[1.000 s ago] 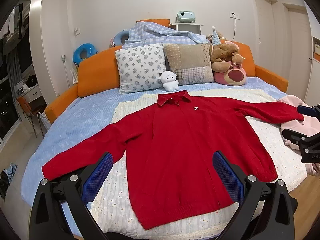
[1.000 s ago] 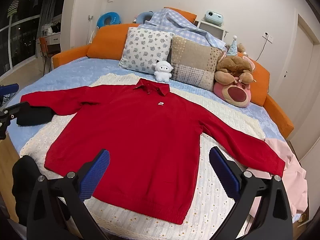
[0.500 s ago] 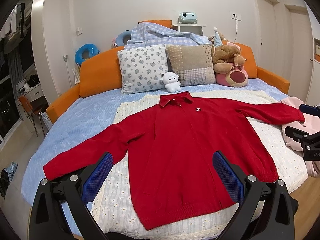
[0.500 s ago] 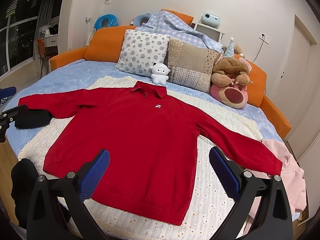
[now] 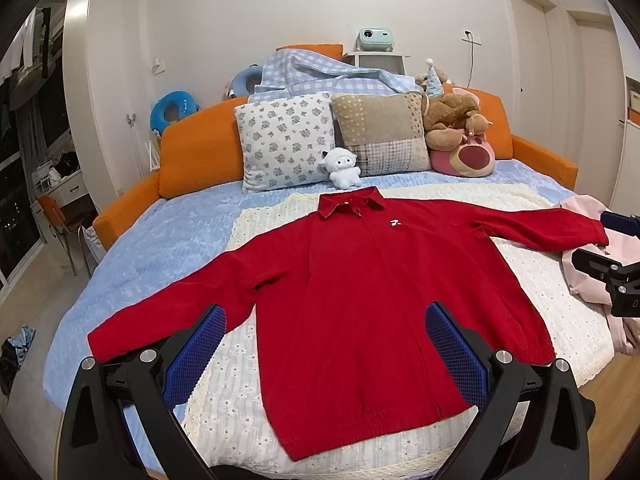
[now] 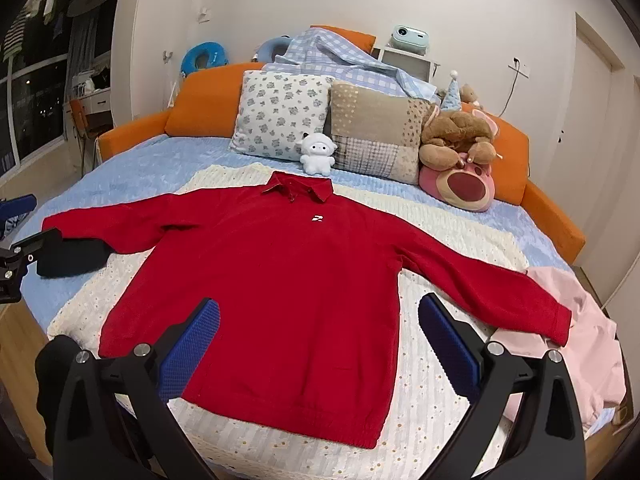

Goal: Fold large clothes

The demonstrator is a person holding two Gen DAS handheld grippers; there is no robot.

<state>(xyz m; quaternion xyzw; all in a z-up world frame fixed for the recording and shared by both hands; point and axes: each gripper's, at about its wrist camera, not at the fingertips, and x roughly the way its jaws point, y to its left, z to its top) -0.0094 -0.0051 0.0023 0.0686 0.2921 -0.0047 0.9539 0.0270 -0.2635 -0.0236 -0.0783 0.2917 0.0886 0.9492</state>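
Nearest, left gripper point(image 5: 324, 344) spread wide, blue pads empty, hovering above the bed's foot edge. Right gripper point(image 6: 318, 338) likewise wide apart and gripping nothing, its tips also glimpsed at the far right edge of the left wrist view.

Just beyond both, red sweater point(image 5: 372, 300) laid flat and face up on a cream daisy-print blanket point(image 5: 224, 396), hem toward the grippers, collar toward the headboard, both sleeves stretched out to the sides. Below and ahead of each open claw, not touched by either. Left sleeve cuff close to the left gripper's left pad; right sleeve cuff lying partly over a pink garment point(image 6: 592, 344) at the bed's right edge.

Farther on, blue bedspread point(image 5: 168, 240), then a small white plush point(image 5: 342, 167) just behind the collar. Behind that, floral pillow point(image 5: 286, 140), patchwork pillow point(image 5: 382, 136), pink bear plush point(image 5: 466, 156) against the orange headboard point(image 5: 200, 152).
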